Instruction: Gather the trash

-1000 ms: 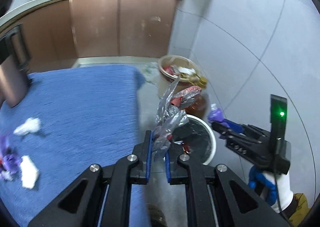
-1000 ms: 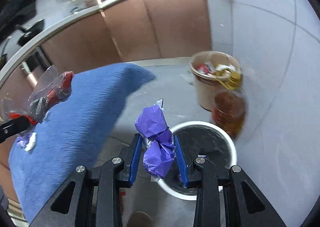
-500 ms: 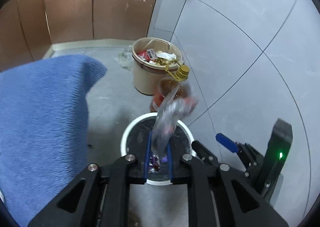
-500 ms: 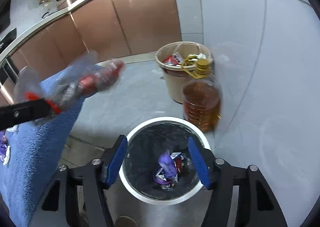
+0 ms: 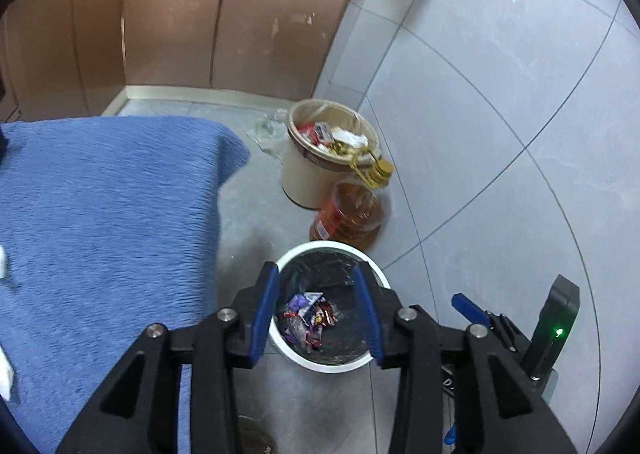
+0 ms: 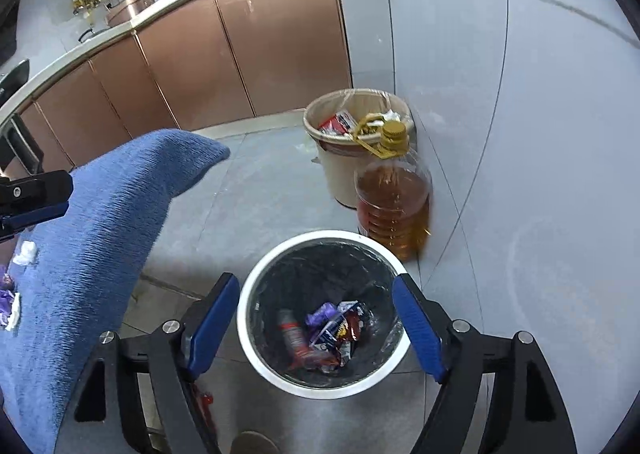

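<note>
— Blue cloth (image 6: 100,222) off to the left carries the remaining scraps (image 6: 25,253); the white bin (image 6: 256,338) sits right beneath both tongs.

— So which goes back first?

— Probably the left gripper (image 5: 318,308), since it hangs nearer the cloth. Its jaws are opening with nothing between them. The right gripper (image 6: 316,328) is also spreading, empty, over the wrappers (image 6: 332,328) in the bin.

The left black two-finger gripper with blue pads (image 5: 317,308) points steeply downward, its jaws opening with nothing between them. The right black two-finger gripper with blue pads (image 6: 316,320) tilts down likewise, jaws opening wide, empty.
</note>
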Action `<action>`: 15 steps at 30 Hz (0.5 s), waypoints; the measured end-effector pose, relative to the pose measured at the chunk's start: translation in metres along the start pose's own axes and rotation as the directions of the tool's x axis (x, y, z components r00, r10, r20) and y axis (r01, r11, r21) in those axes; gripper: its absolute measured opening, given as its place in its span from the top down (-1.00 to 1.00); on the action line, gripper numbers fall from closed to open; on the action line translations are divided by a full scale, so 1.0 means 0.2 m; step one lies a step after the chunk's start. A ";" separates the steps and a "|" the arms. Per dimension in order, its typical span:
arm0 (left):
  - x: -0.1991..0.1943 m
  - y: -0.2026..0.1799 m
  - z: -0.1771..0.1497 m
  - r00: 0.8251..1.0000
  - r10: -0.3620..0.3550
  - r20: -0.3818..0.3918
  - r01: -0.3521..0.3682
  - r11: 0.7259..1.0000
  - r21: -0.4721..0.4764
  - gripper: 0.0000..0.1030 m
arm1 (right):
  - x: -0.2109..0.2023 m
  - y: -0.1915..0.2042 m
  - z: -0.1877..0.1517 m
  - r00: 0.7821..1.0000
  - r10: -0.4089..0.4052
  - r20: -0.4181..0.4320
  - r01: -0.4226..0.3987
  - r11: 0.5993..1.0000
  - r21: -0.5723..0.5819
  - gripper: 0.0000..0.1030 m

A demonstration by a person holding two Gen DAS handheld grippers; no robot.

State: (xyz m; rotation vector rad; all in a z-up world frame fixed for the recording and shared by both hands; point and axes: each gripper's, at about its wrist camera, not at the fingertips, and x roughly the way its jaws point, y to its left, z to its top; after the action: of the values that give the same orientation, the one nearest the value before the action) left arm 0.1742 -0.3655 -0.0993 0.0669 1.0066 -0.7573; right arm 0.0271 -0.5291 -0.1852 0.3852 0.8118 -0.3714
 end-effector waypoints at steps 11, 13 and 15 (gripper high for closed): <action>-0.46 0.11 -0.12 0.948 0.194 0.250 -0.199 0.980 -0.007 0.28 | -0.32 0.21 0.06 0.990 0.033 0.137 -0.028 0.999 -0.040 -0.77; -0.55 0.15 -0.15 0.932 0.223 0.287 -0.227 0.974 -0.021 0.28 | -0.38 0.25 0.08 0.985 0.038 0.169 -0.029 0.998 -0.053 -0.87; -0.62 0.18 -0.16 0.922 0.243 0.302 -0.245 0.969 -0.032 0.28 | -0.45 0.29 0.09 0.979 0.044 0.199 -0.032 0.997 -0.063 -0.95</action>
State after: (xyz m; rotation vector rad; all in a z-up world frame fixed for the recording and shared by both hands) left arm 0.1337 -0.2578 -0.0304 0.0774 0.6852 -0.5219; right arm 0.0092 -0.4713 -0.0955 0.3014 0.6162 -0.3438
